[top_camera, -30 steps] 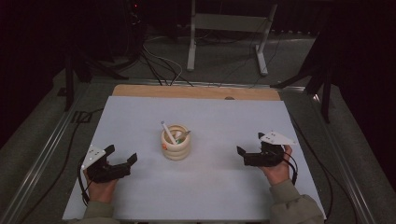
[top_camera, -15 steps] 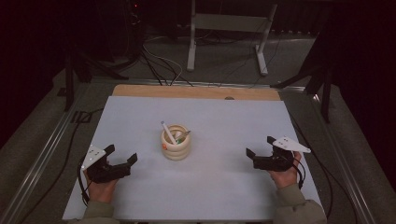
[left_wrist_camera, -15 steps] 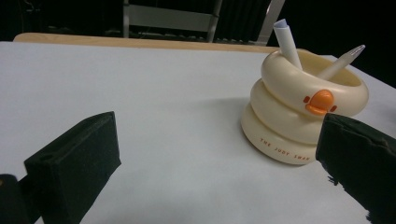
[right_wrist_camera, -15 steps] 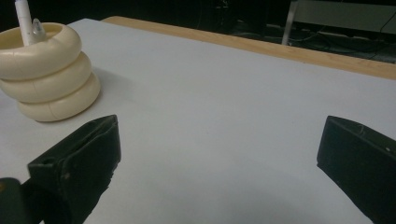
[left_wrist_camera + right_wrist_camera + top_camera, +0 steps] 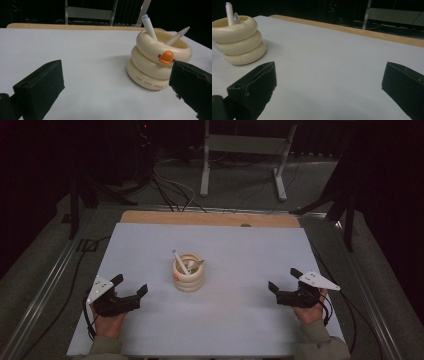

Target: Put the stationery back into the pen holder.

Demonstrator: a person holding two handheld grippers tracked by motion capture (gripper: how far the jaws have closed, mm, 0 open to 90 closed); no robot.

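The pen holder (image 5: 188,272), a cream pot shaped as three stacked rings, stands upright near the centre of the worktop (image 5: 240,245), slightly toward the left edge. An orange duck-bill emblem (image 5: 166,57) sits on its upper ring, and small orange lettering runs along its bottom ring. Two items stand inside it, both tilted: a white pen (image 5: 180,262) leaning toward the far-left corner, and a clear-tipped pen (image 5: 177,36) leaning the other way.

The left claw (image 5: 131,287) lies low over the worktop near the near-left corner, held in the person's left hand (image 5: 107,322). Its jaws are spread wide and hold nothing. In the left gripper view the pen holder stands ahead of the jaws, toward the right jaw, apart from both.

The right claw (image 5: 284,284) lies low over the worktop near the right edge, toward the near-right corner, held in the person's right hand (image 5: 310,312). Its jaws are also spread wide and hold nothing. In the right gripper view the pen holder (image 5: 238,41) stands far to the left, beyond the left jaw and well apart from it.

Both claws point inward toward the pen holder, which stands between them and further from the near edge
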